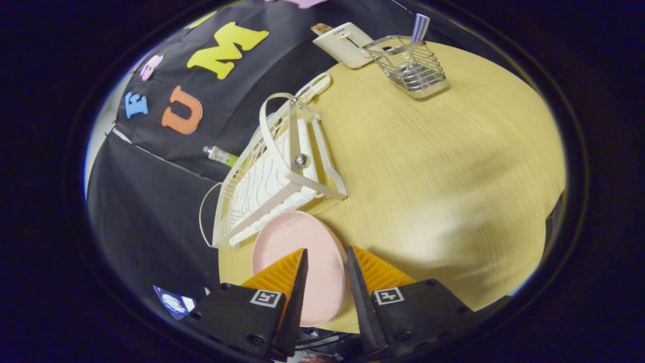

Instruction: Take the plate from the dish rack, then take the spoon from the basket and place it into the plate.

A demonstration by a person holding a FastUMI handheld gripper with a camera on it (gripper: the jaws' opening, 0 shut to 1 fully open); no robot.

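A pink plate [292,239] lies flat on the wooden table [433,151], just in front of the white dish rack [274,174]. My gripper [326,249] hovers over the plate's right part, open, its fingers apart with the plate's rim seen in the gap below them. Far beyond the fingers, at the back of the table, stands a wire basket [412,68]. A blue-and-white striped spoon handle [421,26] sticks up out of it.
A cream toaster [345,43] stands to the left of the basket. A long white object [315,85] lies behind the rack, and a small tube [220,155] lies against the black cloth wall. Bare tabletop stretches from the plate to the basket.
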